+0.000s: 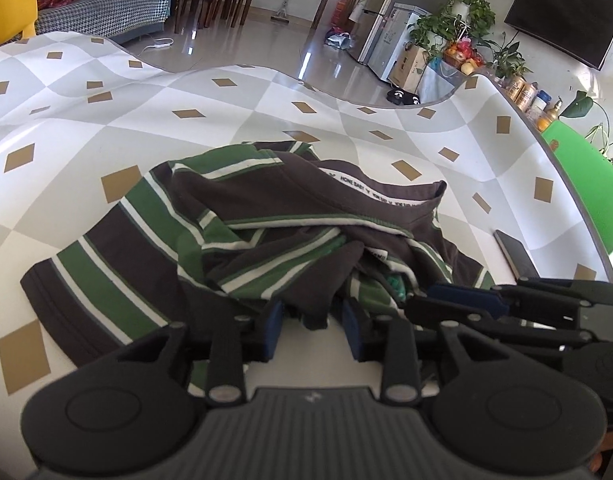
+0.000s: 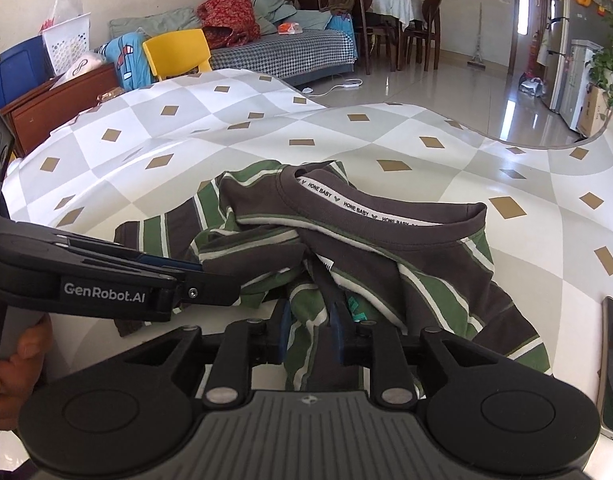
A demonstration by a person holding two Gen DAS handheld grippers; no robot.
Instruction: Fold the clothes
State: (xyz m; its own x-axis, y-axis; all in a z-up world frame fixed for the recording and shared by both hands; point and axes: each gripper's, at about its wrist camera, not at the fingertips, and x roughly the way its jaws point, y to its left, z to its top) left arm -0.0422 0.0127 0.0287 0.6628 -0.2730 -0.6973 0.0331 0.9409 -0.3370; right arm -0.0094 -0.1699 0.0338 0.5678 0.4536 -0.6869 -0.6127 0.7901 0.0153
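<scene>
The left gripper has its jaws parted a little, with a flap of dark brown cloth hanging in the gap between the blue pads; the pads do not press on it. The right gripper likewise holds its jaws slightly spread, a fold of green-and-white striped fabric and a dark strip lying between the pads, which stand just clear of it.

Both sets of jaws reach into the near edge of the striped shirt, a brown, green and white top that lies crumpled in a heap on the tabletop. Its brown neckband, printed inside with repeating lettering, stands open toward the far side, and one sleeve lies flat out to the left in the left wrist view. In the right wrist view, the left gripper comes in from the left edge, its fingers resting on the shirt's crumpled left side, and part of the person's hand grips its handle.

The tabletop carries a white and grey checked cloth with tan diamonds. A dark phone lies on it just right of the shirt, near the edge.
</scene>
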